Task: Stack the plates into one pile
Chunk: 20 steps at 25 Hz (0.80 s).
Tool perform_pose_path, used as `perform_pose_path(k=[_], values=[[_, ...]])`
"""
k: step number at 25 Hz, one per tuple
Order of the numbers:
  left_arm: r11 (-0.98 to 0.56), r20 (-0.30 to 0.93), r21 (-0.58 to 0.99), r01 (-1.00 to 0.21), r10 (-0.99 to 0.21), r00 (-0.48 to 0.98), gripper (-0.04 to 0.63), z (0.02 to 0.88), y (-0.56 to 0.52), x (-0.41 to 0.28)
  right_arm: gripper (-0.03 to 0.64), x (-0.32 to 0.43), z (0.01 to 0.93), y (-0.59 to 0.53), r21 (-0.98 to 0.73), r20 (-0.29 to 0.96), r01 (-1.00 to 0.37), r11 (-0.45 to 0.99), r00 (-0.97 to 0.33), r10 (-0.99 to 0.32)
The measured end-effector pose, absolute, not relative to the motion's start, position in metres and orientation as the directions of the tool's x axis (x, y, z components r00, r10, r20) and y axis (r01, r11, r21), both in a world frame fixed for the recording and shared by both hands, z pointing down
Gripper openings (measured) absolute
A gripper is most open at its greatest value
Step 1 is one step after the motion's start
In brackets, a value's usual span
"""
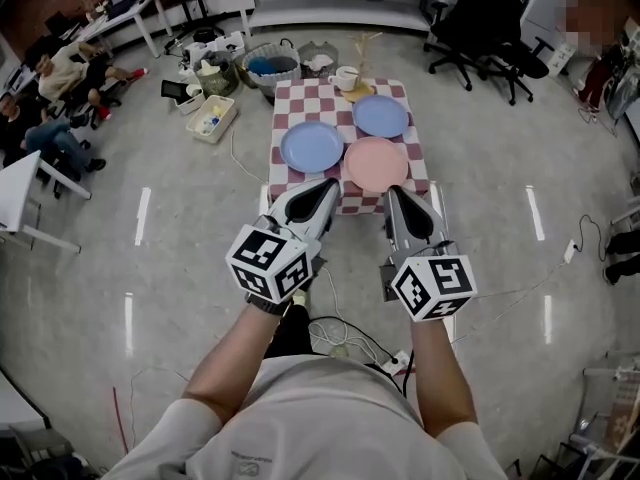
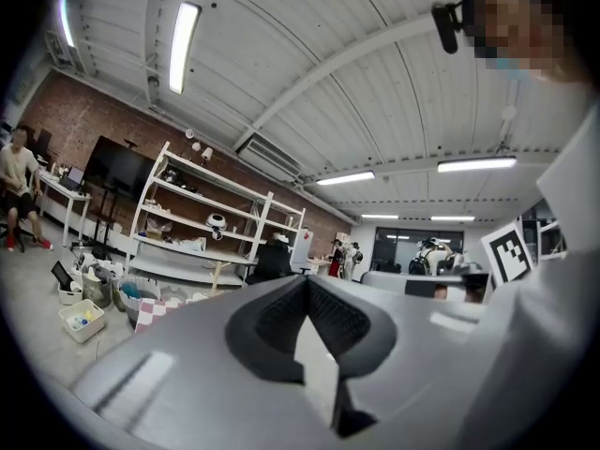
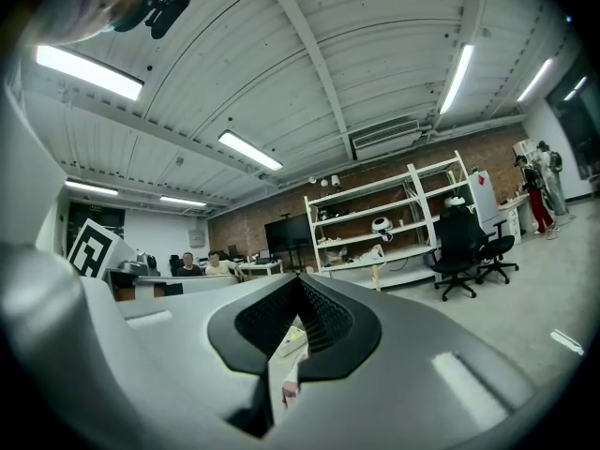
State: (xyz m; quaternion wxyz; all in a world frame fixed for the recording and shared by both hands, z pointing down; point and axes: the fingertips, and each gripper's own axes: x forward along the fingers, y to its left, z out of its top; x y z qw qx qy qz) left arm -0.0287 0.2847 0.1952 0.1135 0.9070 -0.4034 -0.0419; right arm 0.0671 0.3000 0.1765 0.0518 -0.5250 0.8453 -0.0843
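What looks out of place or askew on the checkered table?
Nothing stands out. The nearer blue plate, farther blue plate and pink plate lie flat and unstacked on the table. The left tool and right tool are shut, empty.

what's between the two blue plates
Just bare red checkered tablecloth between the left round blue plate and the far round blue plate, in the head view.

Brick wall (image 2: 86,120), white shelving (image 2: 202,216), grey floor (image 1: 180,268)

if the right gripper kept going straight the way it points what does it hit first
Probably the pink plate: in the head view the right gripper points at its near edge. But its own view looks level across the room, so it might pass above the plate; height is unclear.
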Motion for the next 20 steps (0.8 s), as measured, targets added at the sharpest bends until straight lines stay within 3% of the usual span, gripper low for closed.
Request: perform_pose_path(k=[20], values=[[-0.743, 0.048, 0.25, -0.621, -0.631, 0.774, 0.006, 0.229, 0.098, -0.081, 0.009, -0.001, 0.206, 0.124, -0.23, 0.076, -0.934, 0.273, -0.297, -0.952]])
